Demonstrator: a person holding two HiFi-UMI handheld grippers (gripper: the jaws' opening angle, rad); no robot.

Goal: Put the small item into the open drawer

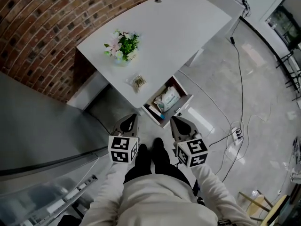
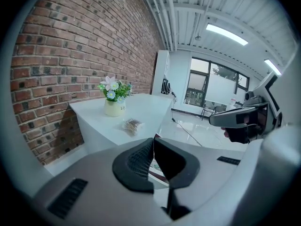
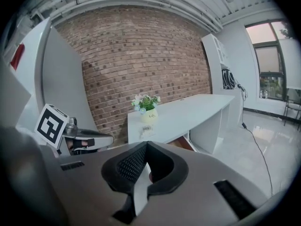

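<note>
Your two tongs, left [image 1: 132, 121] and right [image 1: 176, 122], are both closed and empty. One packet [image 1: 138, 82] lies on the worktop [image 1: 183, 27], near one flowerpot [image 1: 122, 47]. One open drawer [image 1: 155, 115] holds a bag [image 1: 167, 99].

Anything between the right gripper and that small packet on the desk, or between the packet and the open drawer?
Nothing visible. The small packet lies alone near the desk's front edge. The right gripper, shut and empty, hangs short of it, and the open drawer gapes just beside it. The flower pot stands farther back, off both paths.
</note>
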